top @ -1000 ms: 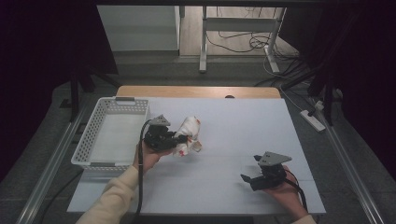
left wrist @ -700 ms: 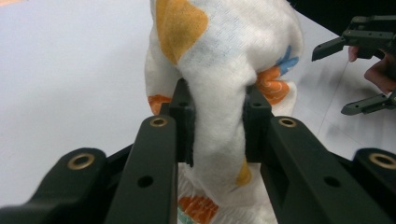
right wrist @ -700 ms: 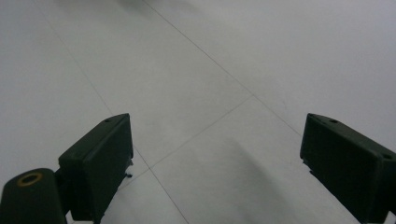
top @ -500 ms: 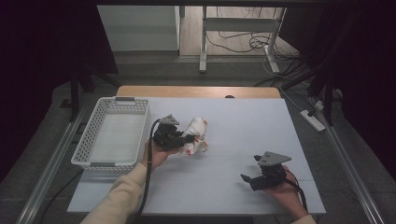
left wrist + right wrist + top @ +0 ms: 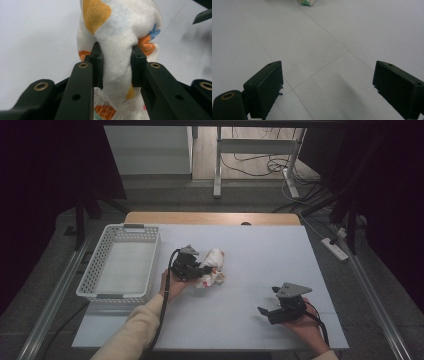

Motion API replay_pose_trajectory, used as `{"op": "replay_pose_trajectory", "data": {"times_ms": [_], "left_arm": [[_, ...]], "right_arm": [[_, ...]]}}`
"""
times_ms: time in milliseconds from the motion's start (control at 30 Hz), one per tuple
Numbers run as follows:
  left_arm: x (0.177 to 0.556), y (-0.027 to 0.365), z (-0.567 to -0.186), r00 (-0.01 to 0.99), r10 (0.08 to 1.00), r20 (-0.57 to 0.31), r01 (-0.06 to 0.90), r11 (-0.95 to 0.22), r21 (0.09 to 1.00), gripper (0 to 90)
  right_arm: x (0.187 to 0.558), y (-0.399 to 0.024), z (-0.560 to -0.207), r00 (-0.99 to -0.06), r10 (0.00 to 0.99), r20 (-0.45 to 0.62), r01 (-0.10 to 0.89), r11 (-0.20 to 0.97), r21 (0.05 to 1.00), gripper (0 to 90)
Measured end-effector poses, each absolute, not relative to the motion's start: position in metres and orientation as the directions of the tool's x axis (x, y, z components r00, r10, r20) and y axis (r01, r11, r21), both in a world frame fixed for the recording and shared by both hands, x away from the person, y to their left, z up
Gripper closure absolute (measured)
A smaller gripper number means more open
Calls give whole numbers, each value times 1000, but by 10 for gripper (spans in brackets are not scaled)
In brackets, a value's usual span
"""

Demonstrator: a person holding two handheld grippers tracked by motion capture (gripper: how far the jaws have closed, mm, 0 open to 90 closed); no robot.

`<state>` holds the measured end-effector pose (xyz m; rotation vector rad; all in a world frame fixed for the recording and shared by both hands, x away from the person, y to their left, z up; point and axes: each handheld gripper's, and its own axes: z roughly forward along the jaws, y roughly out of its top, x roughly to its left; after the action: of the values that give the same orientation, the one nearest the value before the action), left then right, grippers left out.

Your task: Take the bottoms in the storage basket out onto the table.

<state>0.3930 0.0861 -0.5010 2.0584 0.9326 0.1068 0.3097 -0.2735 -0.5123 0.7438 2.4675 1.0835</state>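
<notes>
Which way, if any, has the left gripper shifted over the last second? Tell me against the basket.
Yes. The left gripper, shut on the patterned cloth, has moved a little to the right, away from the white basket and toward the table's middle.

- The high view is dim and grainy; the bench (image 5: 260,265) is the one lit patch, with black surroundings left and right.
- Left gripper view: bright, cloth (image 5: 120,37) sharp, near fingers (image 5: 97,65) slightly soft.
- Right gripper view: even light, soft shadow between blurred fingers (image 5: 265,85).
</notes>
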Motion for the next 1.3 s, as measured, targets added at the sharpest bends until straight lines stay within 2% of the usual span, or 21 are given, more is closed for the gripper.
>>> {"op": "replay_pose_trajectory", "data": {"times_ms": [400, 667, 767, 1000, 1200, 1300], "left_arm": [[396, 77, -520, 723, 648, -238, 592, -405, 696, 626], [396, 76, -520, 738, 630, -242, 583, -415, 699, 516], [396, 75, -520, 742, 627, -237, 577, -418, 701, 451], [390, 74, -513, 719, 657, -227, 570, -370, 733, 192], [384, 76, -504, 731, 654, -196, 538, -375, 755, 156], [381, 80, -497, 747, 639, -183, 509, -372, 776, 199]], "right_arm": [[309, -273, -512, -804, 586, -101, 321, 571, 756, 94], [309, -275, -512, -802, 589, -99, 322, 567, 758, 95], [309, -275, -512, -800, 592, -93, 327, 562, 759, 94], [305, -277, -510, -798, 594, -100, 321, 561, 763, 95], [302, -278, -509, -792, 601, -107, 322, 560, 763, 95], [302, -279, -509, -791, 603, -106, 324, 560, 763, 95]]}}
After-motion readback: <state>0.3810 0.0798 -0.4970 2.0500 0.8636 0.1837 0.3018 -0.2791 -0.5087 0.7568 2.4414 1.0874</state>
